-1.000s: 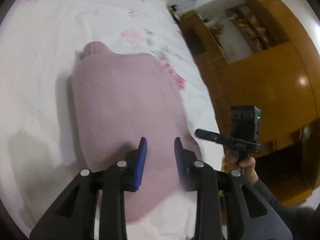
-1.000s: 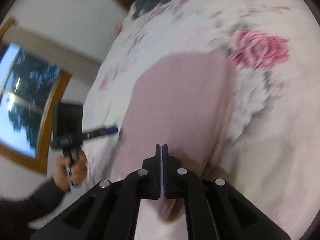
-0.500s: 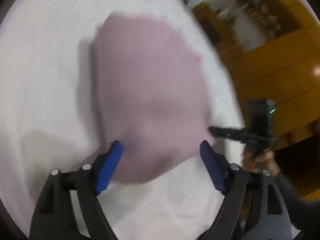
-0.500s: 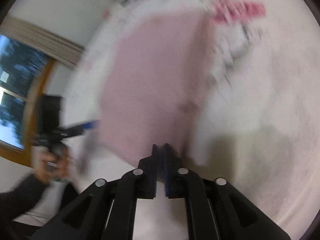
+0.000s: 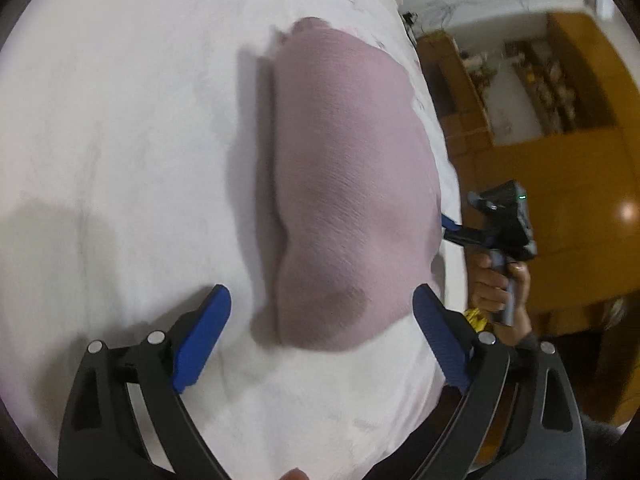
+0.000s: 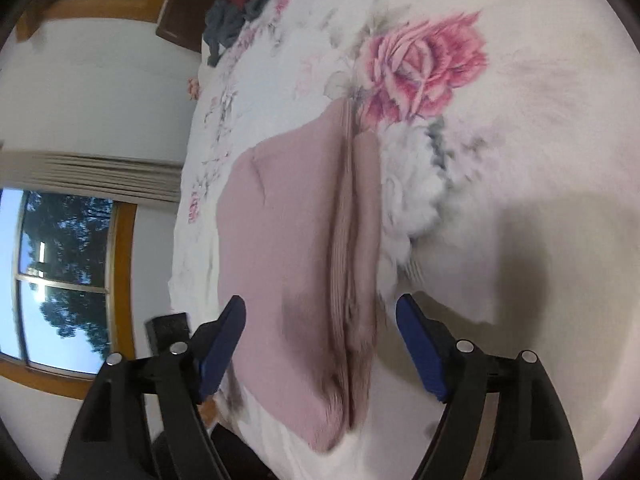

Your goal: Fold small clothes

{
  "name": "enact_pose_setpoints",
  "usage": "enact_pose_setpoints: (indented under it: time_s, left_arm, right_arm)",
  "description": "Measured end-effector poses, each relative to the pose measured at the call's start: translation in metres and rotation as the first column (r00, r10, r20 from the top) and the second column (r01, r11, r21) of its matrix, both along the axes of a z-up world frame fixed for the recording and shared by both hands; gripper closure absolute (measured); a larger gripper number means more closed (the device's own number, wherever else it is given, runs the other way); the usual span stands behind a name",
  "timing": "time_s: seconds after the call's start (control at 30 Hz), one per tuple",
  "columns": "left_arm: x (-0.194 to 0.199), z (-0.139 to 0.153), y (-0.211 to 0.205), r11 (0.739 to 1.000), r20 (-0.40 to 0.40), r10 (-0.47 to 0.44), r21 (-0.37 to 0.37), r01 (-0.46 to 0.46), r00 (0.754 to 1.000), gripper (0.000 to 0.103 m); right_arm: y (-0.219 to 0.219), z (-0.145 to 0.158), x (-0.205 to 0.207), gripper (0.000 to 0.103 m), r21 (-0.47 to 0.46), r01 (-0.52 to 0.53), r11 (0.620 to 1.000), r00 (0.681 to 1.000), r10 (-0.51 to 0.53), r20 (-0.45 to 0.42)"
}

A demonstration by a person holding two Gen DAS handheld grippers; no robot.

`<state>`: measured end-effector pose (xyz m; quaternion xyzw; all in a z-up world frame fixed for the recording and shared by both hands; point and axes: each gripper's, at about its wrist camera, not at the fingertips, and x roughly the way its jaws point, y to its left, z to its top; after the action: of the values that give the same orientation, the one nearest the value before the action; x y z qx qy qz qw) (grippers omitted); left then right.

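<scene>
A dusty pink knit garment (image 5: 344, 184) lies folded into a thick stack on the white floral bedspread (image 5: 120, 140). In the right wrist view the pink garment (image 6: 288, 248) shows its layered edges on its right side. My left gripper (image 5: 322, 312) hangs open just above the garment's near end, touching nothing. My right gripper (image 6: 320, 316) is open too, its blue pads on either side of the stack's near end with nothing held. The right gripper (image 5: 500, 232), held by a hand, also appears at the bed's right edge in the left wrist view.
The bedspread (image 6: 520, 160) carries a large pink rose print (image 6: 424, 68). A heap of dark and red clothes (image 6: 240, 0) lies at the far end. Wooden cabinets (image 5: 560, 120) stand beyond the bed's right edge, and a window (image 6: 64, 264) is on the other side.
Both grippers opened: the left widened from nearly shut to fully open, the right went from shut to open. Both drew back toward the garment's near end, which now lies free.
</scene>
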<state>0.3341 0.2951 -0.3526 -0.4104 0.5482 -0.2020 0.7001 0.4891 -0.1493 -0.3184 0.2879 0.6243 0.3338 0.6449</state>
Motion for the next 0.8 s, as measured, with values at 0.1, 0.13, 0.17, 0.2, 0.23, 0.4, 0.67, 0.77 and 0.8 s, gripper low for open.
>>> enact_pose_setpoints:
  time_s: [0.1,0.13,0.17,0.2,0.23,0.4,0.67,0.77,0.8]
  left_arm:
    - [0.007,-0.01,-0.013,0.997,0.025,-0.029,-0.068,0.03,0.999,0.01]
    - [0.011,-0.012,-0.019,0.995,0.039,-0.048,-0.085,0.051,0.998,0.009]
    - [0.015,-0.014,-0.027,0.992,0.05,-0.066,-0.1,0.071,0.997,0.009]
    - [0.016,-0.015,-0.042,0.991,0.056,-0.076,-0.108,0.082,0.996,0.009]
    - [0.019,-0.017,-0.051,0.989,0.064,-0.095,-0.108,0.101,0.993,0.008]
    - [0.033,-0.012,-0.086,0.988,0.067,-0.157,0.001,0.157,0.985,0.008]
    - [0.022,-0.008,-0.088,0.99,0.05,-0.144,0.005,0.144,0.988,0.008]
    - [0.023,-0.011,-0.079,0.99,0.052,-0.138,-0.018,0.139,0.989,0.009]
    - [0.023,-0.01,-0.079,0.99,0.053,-0.139,-0.019,0.14,0.989,0.009]
  right_arm:
    - [0.017,-0.01,0.015,0.025,-0.015,-0.041,0.999,0.999,0.041,-0.021]
    - [0.027,-0.012,0.02,0.025,-0.008,-0.059,0.998,0.998,0.058,-0.033]
    - [0.033,-0.015,0.025,0.025,-0.004,-0.077,0.997,0.996,0.076,-0.036]
    - [0.036,-0.016,0.026,0.024,-0.003,-0.089,0.996,0.995,0.089,-0.036]
    - [0.044,-0.02,0.028,0.024,-0.013,-0.103,0.995,0.994,0.102,-0.035]
    - [0.059,-0.032,0.034,0.022,0.001,-0.133,0.991,0.99,0.133,-0.034]
    - [0.061,-0.027,0.037,0.027,-0.014,-0.19,0.982,0.982,0.19,-0.005]
    - [0.043,-0.024,0.035,0.035,-0.031,-0.188,0.982,0.982,0.189,0.014]
    - [0.033,-0.023,0.036,0.033,-0.033,-0.152,0.988,0.988,0.153,0.022]
